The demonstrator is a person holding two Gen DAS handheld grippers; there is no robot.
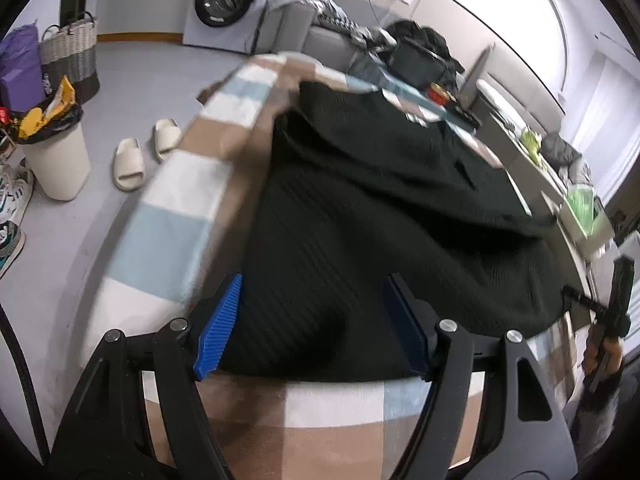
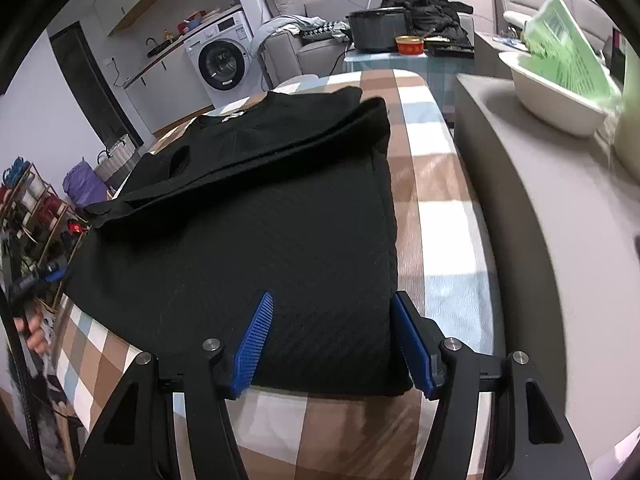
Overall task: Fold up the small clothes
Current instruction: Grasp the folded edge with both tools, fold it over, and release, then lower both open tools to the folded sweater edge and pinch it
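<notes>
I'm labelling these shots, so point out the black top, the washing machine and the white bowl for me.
black top [image 2: 280, 248]: right wrist view, on the ribbed front panel.
washing machine [image 2: 221, 61]: right wrist view, on its round door.
white bowl [image 2: 560, 110]: right wrist view, on its outer wall.

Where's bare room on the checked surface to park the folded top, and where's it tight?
Free: the checked cloth strip right of the black top, up to the grey counter, and the near strip below its hem. Smaller patch beyond the collar. Crowded: the far end, with pot and red tin.
</notes>
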